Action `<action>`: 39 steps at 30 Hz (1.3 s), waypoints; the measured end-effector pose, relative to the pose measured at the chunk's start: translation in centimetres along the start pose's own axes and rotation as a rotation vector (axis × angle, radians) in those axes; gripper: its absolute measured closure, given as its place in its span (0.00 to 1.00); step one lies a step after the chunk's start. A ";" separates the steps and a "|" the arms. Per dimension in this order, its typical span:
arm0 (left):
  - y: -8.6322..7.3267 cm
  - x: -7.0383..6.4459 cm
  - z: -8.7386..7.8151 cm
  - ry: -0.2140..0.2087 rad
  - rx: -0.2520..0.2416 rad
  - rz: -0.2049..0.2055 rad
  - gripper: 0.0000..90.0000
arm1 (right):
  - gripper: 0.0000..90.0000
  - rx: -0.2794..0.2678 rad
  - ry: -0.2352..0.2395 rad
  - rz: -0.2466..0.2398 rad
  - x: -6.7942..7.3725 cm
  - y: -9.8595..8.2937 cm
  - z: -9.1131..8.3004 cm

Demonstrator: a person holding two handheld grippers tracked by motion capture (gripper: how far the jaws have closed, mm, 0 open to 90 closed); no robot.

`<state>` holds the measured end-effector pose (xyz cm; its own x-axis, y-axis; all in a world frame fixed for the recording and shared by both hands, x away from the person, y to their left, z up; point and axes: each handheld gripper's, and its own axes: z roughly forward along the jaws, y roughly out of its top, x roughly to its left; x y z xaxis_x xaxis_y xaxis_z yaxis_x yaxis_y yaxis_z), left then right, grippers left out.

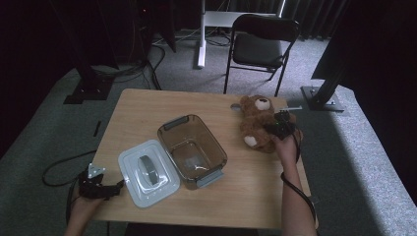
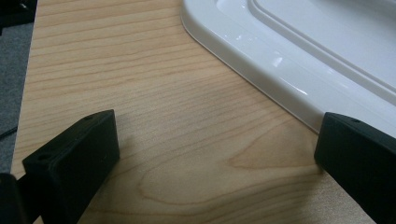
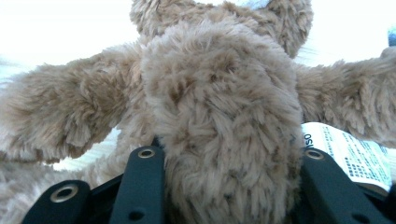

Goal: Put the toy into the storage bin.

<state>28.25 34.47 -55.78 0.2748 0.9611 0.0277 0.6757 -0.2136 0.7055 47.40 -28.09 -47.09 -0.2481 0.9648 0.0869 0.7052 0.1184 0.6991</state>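
A brown teddy bear (image 1: 258, 120) lies on its back at the far right of the wooden table (image 1: 246, 194). My right gripper (image 1: 280, 126) is over its body. In the right gripper view the two black jaws press into the fur of the teddy bear (image 3: 224, 116) from both sides, so my right gripper (image 3: 231, 186) is shut on it. A white lid (image 1: 147, 172) lies flat at the front left. My left gripper (image 1: 114, 188) rests just left of it, low on the table. In the left gripper view my left gripper (image 2: 210, 154) is open, bare wood between its jaws and the lid (image 2: 299, 51) by the right jaw.
A clear brown plastic container (image 1: 209, 135) stands open in the middle of the table, between lid and bear. A white label (image 3: 345, 154) hangs from the bear. A black folding chair (image 1: 263, 44) stands beyond the far table edge. Cables trail on the floor at left.
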 end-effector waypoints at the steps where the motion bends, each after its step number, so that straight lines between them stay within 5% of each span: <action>1: 0.0 0.0 0.0 0.000 0.001 0.000 0.01 | 0.68 -0.004 -0.009 -0.002 0.2 0.0 -0.4; 6: 0.0 -0.1 0.0 0.001 0.001 -0.001 0.01 | 0.68 -0.041 -0.003 0.021 0.8 0.2 -2.2; 18: 0.1 -0.2 0.1 -0.001 0.000 0.001 0.01 | 0.67 -0.159 0.046 -0.007 4.1 1.3 -7.6; 27: 0.2 -0.3 0.2 -0.001 -0.001 0.004 0.01 | 0.67 -0.243 0.126 -0.083 7.8 2.3 -11.2; 39: 0.2 -0.4 0.2 0.002 -0.001 0.001 0.01 | 0.67 -0.319 0.297 -0.227 15.3 3.9 -14.3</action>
<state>28.43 34.05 -55.77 0.2741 0.9612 0.0296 0.6751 -0.2143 0.7059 36.84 -16.18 -32.83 -0.5833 0.8089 0.0730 0.3842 0.1956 0.9023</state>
